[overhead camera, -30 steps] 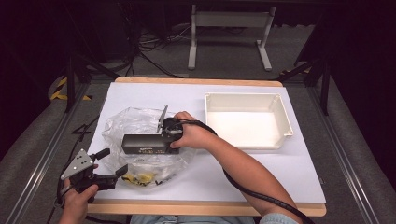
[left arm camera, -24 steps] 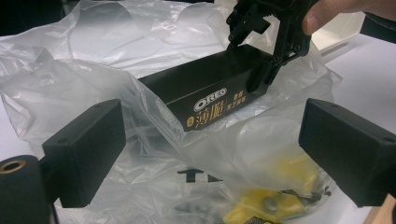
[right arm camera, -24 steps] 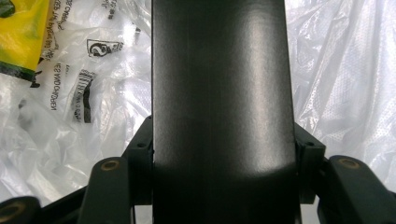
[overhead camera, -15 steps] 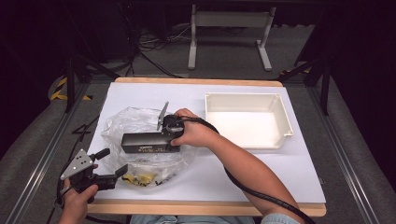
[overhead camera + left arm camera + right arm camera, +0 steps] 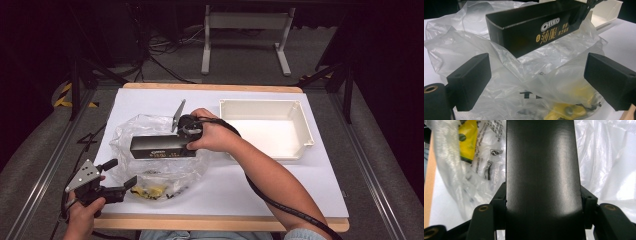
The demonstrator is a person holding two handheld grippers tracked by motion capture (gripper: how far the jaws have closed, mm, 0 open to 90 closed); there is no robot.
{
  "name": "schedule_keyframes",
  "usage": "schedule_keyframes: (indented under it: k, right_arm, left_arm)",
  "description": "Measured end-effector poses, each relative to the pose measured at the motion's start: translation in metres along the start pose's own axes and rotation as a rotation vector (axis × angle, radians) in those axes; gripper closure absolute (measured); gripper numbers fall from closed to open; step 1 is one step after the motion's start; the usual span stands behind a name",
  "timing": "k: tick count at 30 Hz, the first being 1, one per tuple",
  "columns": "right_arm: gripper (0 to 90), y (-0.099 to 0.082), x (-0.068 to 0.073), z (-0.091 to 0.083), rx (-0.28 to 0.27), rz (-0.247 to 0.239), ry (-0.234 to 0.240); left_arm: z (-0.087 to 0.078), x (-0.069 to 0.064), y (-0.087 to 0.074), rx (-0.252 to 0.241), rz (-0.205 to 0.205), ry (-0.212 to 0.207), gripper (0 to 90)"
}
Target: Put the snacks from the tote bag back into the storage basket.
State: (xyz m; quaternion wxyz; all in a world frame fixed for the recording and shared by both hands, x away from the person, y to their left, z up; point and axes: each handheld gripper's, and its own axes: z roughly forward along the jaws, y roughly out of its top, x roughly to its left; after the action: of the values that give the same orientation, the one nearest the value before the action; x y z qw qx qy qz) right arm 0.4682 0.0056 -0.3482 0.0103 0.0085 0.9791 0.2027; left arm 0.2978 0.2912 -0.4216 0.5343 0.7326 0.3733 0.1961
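Note:
A long black Oreo box [image 5: 161, 146] hangs level over a crumpled clear plastic bag [image 5: 150, 172] at the table's left. My right gripper [image 5: 190, 141] is shut on the box's right end; in the right gripper view the box [image 5: 543, 170] runs straight out between the two jaws, above the bag [image 5: 604, 157]. My left gripper [image 5: 121, 172] stands open at the bag's front left corner. Its jaws are wide apart with the bag [image 5: 506, 72] bulging between them and untouched by the pads. Beyond them the box [image 5: 534, 32] shows its white logo.
A yellow packet [image 5: 150, 190] and other small printed packets lie inside the bag, the yellow packet [image 5: 564, 110] close under my left gripper. A white tray [image 5: 305, 131] sits at the right of the white table sheet [image 5: 280, 190]. The right gripper's black cable [image 5: 280, 205] trails along the forearm.
The right hand has lifted the black box a little higher above the bag. The left gripper has stayed where it was.

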Motion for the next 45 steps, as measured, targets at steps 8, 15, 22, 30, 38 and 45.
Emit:
schedule_keyframes:
  k: [8,15,22,30,38,45]
  right_arm:
    - [43.2,0.002,0.002,-0.022,-0.008,-0.014,-0.010]
    - [43.2,-0.001,0.003,-0.042,-0.041,-0.020,-0.021]
    - [43.2,-0.007,0.005,-0.061,-0.069,-0.020,-0.034]
    - [43.1,-0.016,0.007,-0.076,-0.092,-0.022,-0.043]
    - [43.2,-0.024,0.010,-0.098,-0.095,-0.008,-0.061]
    - [43.2,-0.032,0.012,-0.117,-0.113,-0.005,-0.079]
  left_arm:
    - [-0.001,0.000,0.000,-0.004,-0.005,0.004,8.3]
    - [0.000,0.000,0.001,-0.009,-0.005,0.004,8.3]
    - [0.002,0.001,0.002,-0.012,-0.002,0.001,8.3]
    - [0.004,0.001,0.003,-0.013,-0.003,-0.001,8.3]
    - [0.006,0.002,0.004,-0.009,-0.003,-0.008,8.4]
    - [0.007,0.002,0.004,-0.008,0.002,-0.010,8.3]
